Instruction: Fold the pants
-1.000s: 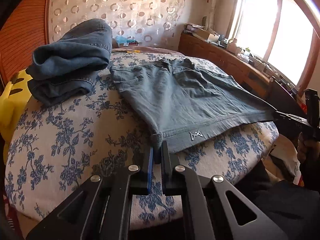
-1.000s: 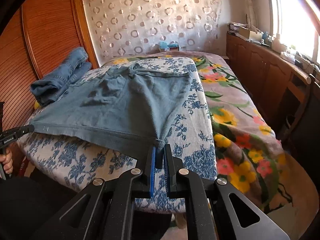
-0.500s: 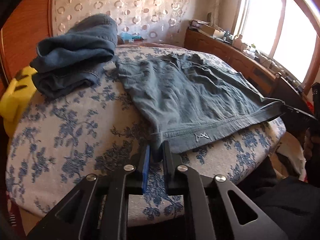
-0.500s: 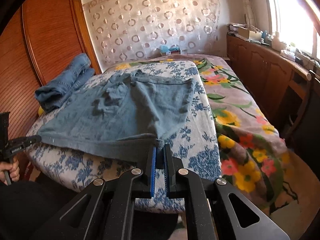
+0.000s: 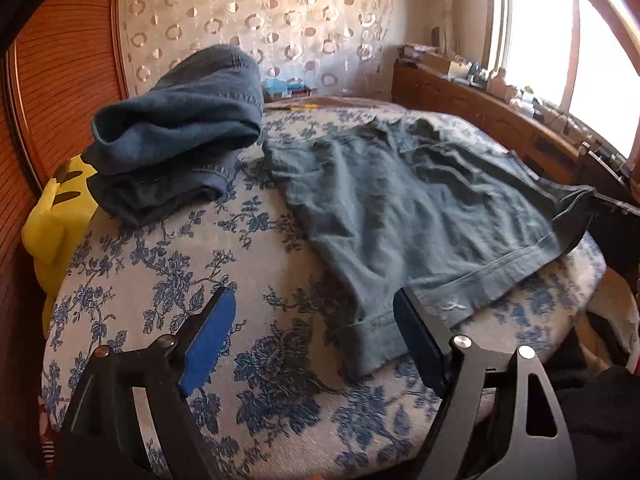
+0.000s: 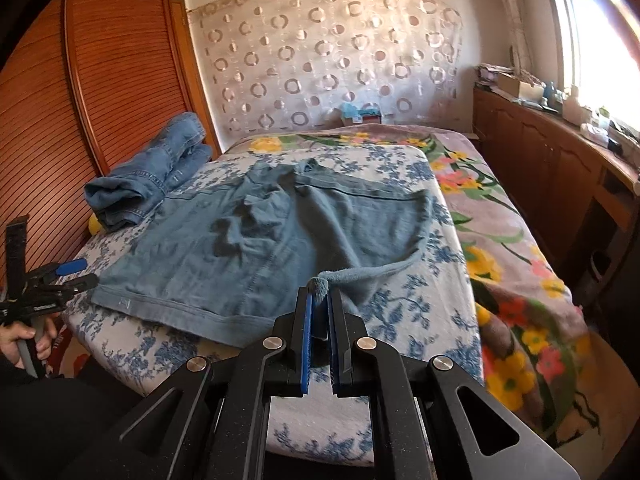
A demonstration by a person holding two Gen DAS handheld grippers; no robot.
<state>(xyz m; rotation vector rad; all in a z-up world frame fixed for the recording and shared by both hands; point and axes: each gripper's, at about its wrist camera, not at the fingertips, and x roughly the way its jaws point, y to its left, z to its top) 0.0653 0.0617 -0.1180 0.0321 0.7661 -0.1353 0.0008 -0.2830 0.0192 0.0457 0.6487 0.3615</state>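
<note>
One fold at most looks done: the shorts (image 6: 280, 248) lie spread, left gripper (image 5: 312, 336) opening empty, right gripper (image 6: 320, 300) clamped on a hem corner.

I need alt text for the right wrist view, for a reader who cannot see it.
The right hand-held gripper is shut on a corner of grey-blue pants spread on a floral bedspread. Folded jeans lie at the far left, and the left hand-held gripper is open beside the hem.

Soft matt grey-blue cotton shorts (image 6: 256, 248) on a coarse-woven floral bedspread (image 5: 168, 288); thick blue denim jeans (image 5: 180, 128) beside a ribbed, glossy wooden wardrobe (image 6: 100, 80); matt black plastic fingers (image 6: 348, 320) with silver metal screws.
</note>
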